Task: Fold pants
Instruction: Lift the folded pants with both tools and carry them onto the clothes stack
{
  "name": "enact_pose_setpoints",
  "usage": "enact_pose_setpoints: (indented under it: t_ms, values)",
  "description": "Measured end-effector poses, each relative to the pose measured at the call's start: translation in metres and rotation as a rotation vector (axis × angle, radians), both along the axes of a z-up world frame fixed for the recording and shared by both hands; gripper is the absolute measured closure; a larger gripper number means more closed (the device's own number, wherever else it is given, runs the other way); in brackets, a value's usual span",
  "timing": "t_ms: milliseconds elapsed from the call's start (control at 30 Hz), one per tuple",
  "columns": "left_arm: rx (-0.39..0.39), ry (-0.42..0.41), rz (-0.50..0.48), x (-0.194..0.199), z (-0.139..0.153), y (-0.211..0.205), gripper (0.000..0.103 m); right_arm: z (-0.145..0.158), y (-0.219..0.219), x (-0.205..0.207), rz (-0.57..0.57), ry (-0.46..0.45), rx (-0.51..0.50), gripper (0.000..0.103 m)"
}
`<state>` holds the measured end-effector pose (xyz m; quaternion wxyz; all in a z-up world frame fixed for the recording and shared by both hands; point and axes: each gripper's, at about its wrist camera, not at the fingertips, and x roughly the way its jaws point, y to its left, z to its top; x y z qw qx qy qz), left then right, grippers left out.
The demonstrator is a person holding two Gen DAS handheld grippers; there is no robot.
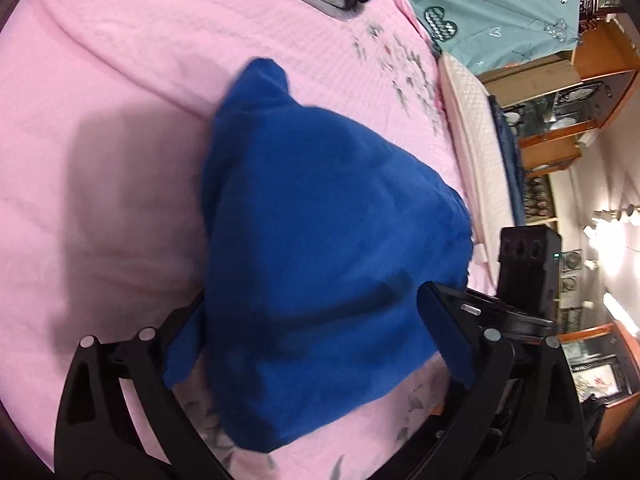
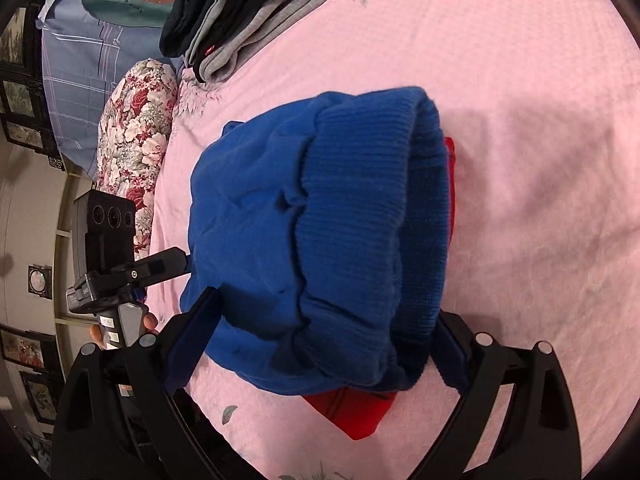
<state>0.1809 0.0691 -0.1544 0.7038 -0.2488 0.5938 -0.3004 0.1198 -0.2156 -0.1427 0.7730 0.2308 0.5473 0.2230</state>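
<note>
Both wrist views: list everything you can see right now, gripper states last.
blue pants: 1, blue, bundled on the bed between both grippers' fingers
red garment: 1, red, under the pants
pink bedspread: 1, pink, floral print
folded clothes stack: 1, black and grey, far end of bed
floral pillow: 1, red-white, bed edge
left gripper: black, fingers spread round the pants
right gripper: black, fingers spread round the pants

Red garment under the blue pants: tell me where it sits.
In the right wrist view, the red garment lies on the pink quilted bedspread, mostly covered by the blue ribbed-waist pants, showing below and right of them.
</note>
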Motion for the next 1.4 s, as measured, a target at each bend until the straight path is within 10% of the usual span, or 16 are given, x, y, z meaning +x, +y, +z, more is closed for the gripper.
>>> enact_pose_setpoints:
  t_ms: [33,167,533,833,1033,1133,1233,1400]
  values:
    - [0.032,-0.023,0.005,-0.003,0.003,-0.004,0.037,-0.001,0.0,0.0,-0.003,-0.011,-0.023,0.055]
    - [0.167,-0.139,-0.007,-0.015,0.023,-0.016,0.067,0.011,0.008,-0.01,0.002,-0.096,-0.094,0.062]
    - [0.164,-0.384,0.115,-0.002,0.134,0.008,0.072,0.119,0.05,0.003,0.089,-0.382,-0.164,0.065]
    - [0.259,-0.49,0.218,0.2,0.271,0.046,0.07,0.269,0.103,0.177,0.081,-0.593,-0.176,0.065]
    - [0.306,-0.353,0.298,0.318,0.206,0.066,0.061,0.243,0.115,0.308,0.015,-0.499,-0.246,0.064]
    - [0.259,-0.27,0.312,0.338,0.154,0.083,0.047,0.207,0.107,0.341,-0.046,-0.479,-0.295,0.048]
    - [0.191,-0.292,0.304,0.337,0.149,0.096,0.037,0.184,0.086,0.353,-0.085,-0.443,-0.229,0.005]
    - [0.268,-0.361,0.34,0.325,0.179,0.103,0.036,0.195,0.081,0.346,-0.062,-0.462,-0.205,0.005]
